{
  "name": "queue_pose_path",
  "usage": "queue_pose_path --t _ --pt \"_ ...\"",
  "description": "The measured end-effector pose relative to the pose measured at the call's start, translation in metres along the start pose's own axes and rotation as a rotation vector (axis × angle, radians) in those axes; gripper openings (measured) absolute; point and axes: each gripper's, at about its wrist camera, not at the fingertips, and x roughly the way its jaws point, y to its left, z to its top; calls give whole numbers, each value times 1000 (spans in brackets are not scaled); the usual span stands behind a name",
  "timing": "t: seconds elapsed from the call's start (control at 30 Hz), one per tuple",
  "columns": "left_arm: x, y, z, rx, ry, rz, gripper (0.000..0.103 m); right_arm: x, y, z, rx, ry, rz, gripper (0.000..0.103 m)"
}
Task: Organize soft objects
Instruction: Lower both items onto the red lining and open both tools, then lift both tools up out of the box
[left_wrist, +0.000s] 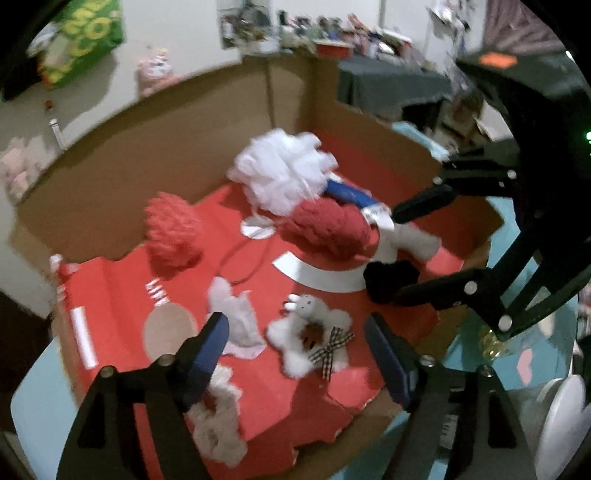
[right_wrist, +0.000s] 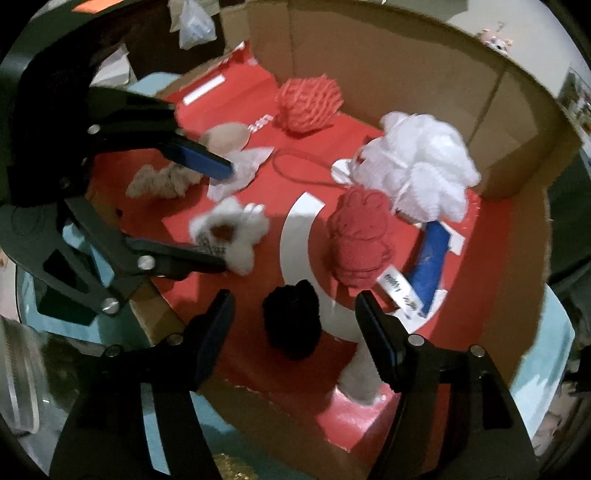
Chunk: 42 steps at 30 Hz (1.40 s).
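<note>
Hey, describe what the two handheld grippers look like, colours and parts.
Both the left gripper and the right gripper are matte black scissor-style linkages with silver rivets at the pivots. Each ends in two flat, dark blue fingertip pads. The right gripper's body carries an orange patch. No sleeves or cables show.

We're over the cardboard box (right_wrist: 517, 122) w/ its red printed floor. Our right gripper (right_wrist: 295, 325) has jaws apart, nothing pinched; a black fuzzy ball (right_wrist: 291, 317) sits on the floor between the fingers, touching neither pad. Just ahead, beyond the right finger: dark-red yarn ball (right_wrist: 360, 240) beside a blue tube (right_wrist: 430, 258). Farther ahead-right, white mesh pouf (right_wrist: 424, 162); far ahead, coral yarn ball (right_wrist: 308, 101). Ahead-left, left gripper (right_wrist: 225, 218) spread, a white fluffy flower scrunchie (right_wrist: 236, 232) between its fingers. Beige scrunchie (right_wrist: 162, 181) beyond it.
</note>
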Motion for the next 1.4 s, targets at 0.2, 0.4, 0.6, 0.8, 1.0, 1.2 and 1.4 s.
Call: queue_pose_path --t 0.2,0.4,0.6,0.8,1.0,1.2,1.4 --pt "-45 5 -11 -109 -95 79 95 -36 -6 -2 116 -64 -18 69" --pt "-72 6 -33 -262 -131 110 100 -63 -2 -15 255 -113 -33 72" --pt "-74 0 -50 -353 -111 135 100 -71 6 -30 366 -124 -93 72" --pt "-61 2 -61 -415 -69 178 101 -65 9 -41 431 -121 -132 72" --pt "-50 11 -66 -489 -53 169 102 -52 10 -44 464 -107 -154 72" --pt "-37 14 -65 -518 -22 168 102 -40 7 -45 496 -97 -147 72" --pt "-24 12 -64 -510 19 181 102 -32 7 -44 508 -84 -158 72"
